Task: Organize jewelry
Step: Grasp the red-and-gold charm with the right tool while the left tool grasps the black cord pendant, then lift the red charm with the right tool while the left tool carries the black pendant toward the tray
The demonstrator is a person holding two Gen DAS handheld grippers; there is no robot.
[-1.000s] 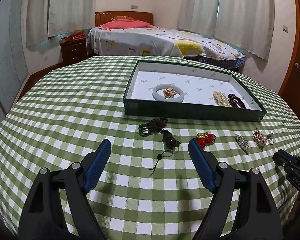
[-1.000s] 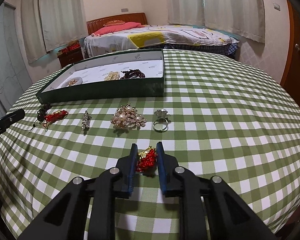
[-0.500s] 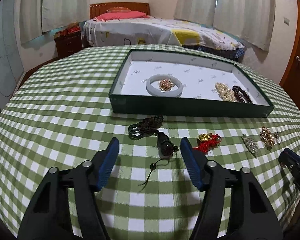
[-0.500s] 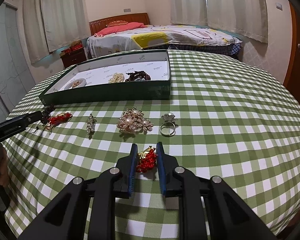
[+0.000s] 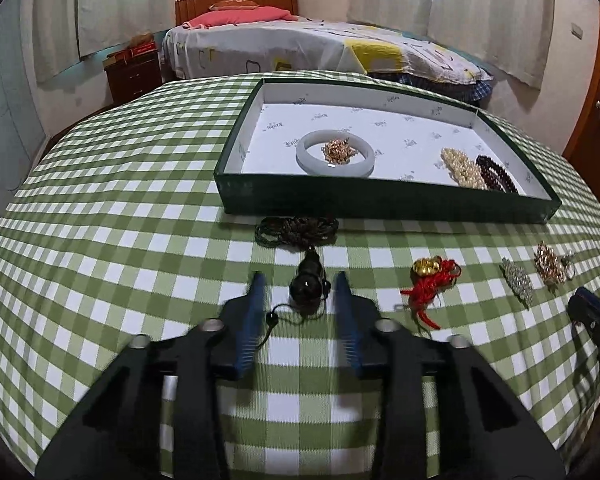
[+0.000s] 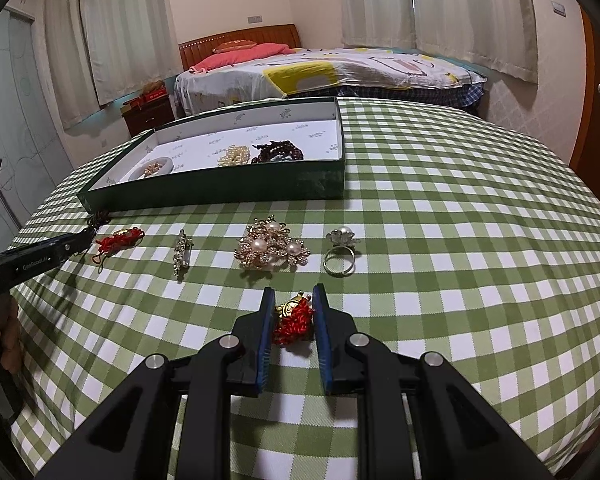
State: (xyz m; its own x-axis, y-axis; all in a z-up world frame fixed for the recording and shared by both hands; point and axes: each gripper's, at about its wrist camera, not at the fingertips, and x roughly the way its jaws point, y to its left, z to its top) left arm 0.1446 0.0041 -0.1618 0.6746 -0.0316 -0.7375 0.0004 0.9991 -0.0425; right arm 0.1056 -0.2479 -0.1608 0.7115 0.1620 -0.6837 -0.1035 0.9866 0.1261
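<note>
Bed point(image 5: 308, 46) with pink pillow point(image 5: 256, 14), pale curtains point(image 5: 476, 12), wooden nightstand point(image 5: 134, 70)

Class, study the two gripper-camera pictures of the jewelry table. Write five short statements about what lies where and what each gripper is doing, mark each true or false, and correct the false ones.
1. The right gripper is shut on a red knotted charm. True.
2. The white bangle lies on the tablecloth outside the tray. False: it lies inside the green tray, around a small gold piece.
3. The left gripper has a dark bead pendant between its jaws, which are closing. True.
4. The pearl ring is in the tray. False: it lies on the checked tablecloth, beside the pearl brooch.
5. The tray holds nothing. False: it also holds a pearl strand and dark red beads.
</note>
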